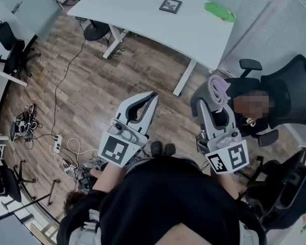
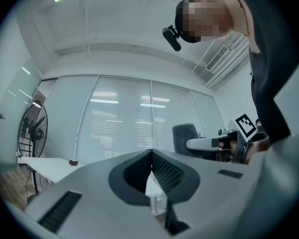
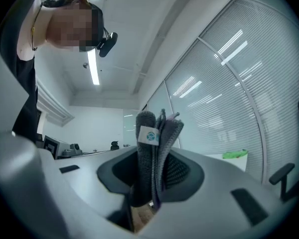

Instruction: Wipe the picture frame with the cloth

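- While the right gripper is clamped on the folded cloth, hold that grip firm. The folds stand up out of the jaws, so they are the working surface.
- Left gripper: jaws together, nothing between them. It is free to act as a stop.
- The picture frame lies flat on the white table, well ahead of both grippers and out of reach of either. The step in hand is judged to be the approach.
- Bring the right gripper over the frame and tilt it down, so that the cloth meets the frame before the jaw tips do.
- A small flat frame will probably slide, so rest the closed left tips against its near edge and wipe towards them with light pressure.
- Keep strokes clear of the green object, which lies near the frame on the right gripper's side.
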`<state>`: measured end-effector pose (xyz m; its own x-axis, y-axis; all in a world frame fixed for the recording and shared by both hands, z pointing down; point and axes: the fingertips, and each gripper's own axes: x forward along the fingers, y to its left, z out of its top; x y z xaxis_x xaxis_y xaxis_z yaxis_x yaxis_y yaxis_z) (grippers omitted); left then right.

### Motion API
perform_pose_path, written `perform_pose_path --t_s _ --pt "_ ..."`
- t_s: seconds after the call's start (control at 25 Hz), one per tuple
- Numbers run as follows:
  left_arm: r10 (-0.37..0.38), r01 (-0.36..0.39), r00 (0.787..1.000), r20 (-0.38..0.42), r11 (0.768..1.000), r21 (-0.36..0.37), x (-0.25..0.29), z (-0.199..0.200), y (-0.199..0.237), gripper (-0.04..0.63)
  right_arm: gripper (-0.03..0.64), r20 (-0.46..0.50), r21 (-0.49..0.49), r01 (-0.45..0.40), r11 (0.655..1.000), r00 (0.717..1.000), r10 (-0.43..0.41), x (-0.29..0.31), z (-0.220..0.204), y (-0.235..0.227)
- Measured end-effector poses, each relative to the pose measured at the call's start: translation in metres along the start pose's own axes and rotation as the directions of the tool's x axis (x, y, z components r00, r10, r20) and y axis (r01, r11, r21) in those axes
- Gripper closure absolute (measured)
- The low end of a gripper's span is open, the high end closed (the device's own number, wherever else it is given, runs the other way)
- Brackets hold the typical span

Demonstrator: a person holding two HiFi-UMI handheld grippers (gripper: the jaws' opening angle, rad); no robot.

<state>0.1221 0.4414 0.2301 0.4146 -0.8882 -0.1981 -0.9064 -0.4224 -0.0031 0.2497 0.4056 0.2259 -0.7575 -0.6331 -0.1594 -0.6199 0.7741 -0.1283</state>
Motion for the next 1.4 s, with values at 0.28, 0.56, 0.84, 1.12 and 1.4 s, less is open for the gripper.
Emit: perform_pose_path --t_s 0.28,0.56,0.84,1.12,1.4 --pt "-0.018 0.018 1.0 -0.018 1.0 -0.006 -0.011 -0.005 0.005 0.583 0.506 -0.003 -0.018 0.041 0.999 0.999 -0.041 0.001 -0.007 0.006" --pt "-0.028 0.028 0.999 -0.029 0.999 -0.017 -0.012 -0.008 0.007 0.583 0.505 -0.017 -0.013 0.056 0.998 0.998 -0.056 -0.001 -0.01 0.003" --pt "-0.015 0.015 0.999 -0.034 1.0 -0.005 0.001 -0.015 0.018 0.583 0.505 -0.024 -0.013 0.032 0.999 0.999 -0.032 0.014 -0.016 -0.009" --pt "-0.005 0.005 1.0 -0.03 1.0 0.004 0.044 -0.023 0.041 0.583 0.505 -0.009 -0.018 0.003 1.0 1.0 -0.003 0.049 -0.012 -0.04" --pt "0.009 -0.009 1.0 -0.022 1.0 0.016 0.096 -0.03 0.071 0.583 0.505 -0.005 0.004 -0.008 1.0 1.0 0.008 0.092 -0.014 -0.086"
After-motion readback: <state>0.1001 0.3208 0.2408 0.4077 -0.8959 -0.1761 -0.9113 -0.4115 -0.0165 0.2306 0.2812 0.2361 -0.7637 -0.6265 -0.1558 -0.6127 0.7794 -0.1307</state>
